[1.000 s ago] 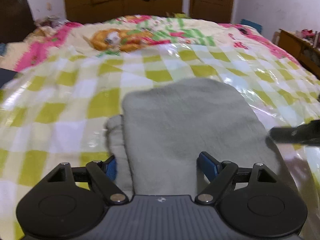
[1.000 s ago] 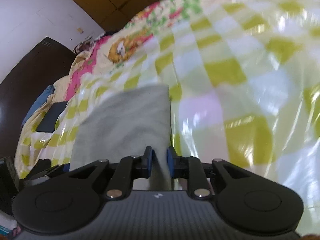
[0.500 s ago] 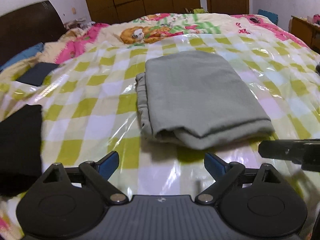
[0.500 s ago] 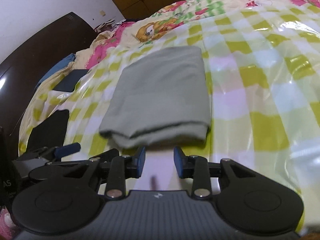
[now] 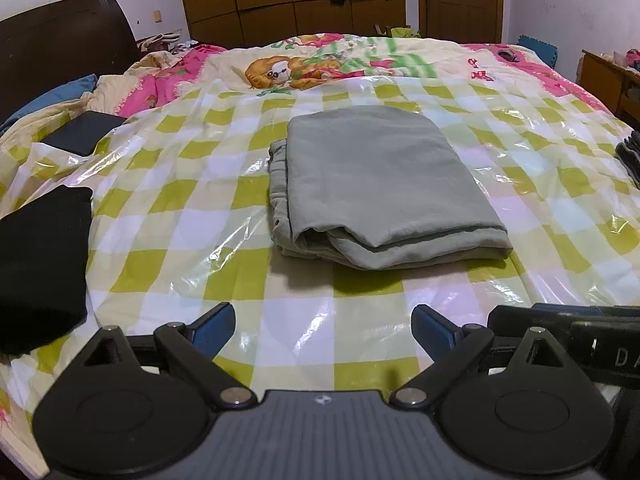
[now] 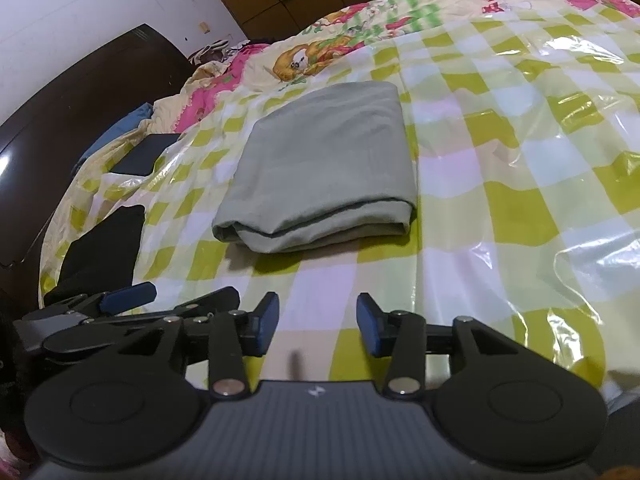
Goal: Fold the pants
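The grey pants (image 5: pixel 376 184) are lying folded mid-bed (image 5: pixel 360 312), soft, light and floppy; thick near fold looks best to pinch. The left hand-held gripper (image 5: pixel 323 330) is gaping empty; the right hand-held gripper (image 6: pixel 318 322) is opening, nothing between.

Grey pants (image 5: pixel 380 184) are seen as soft matt cloth, folded. The checked sheet (image 5: pixel 168 240) is covered with glossy, wrinkled clear plastic. Black cloth (image 5: pixel 40 264) is matt. Gripper bodies are matt black plastic with metal rivets; the headboard (image 5: pixel 60 36) is dark polished wood.
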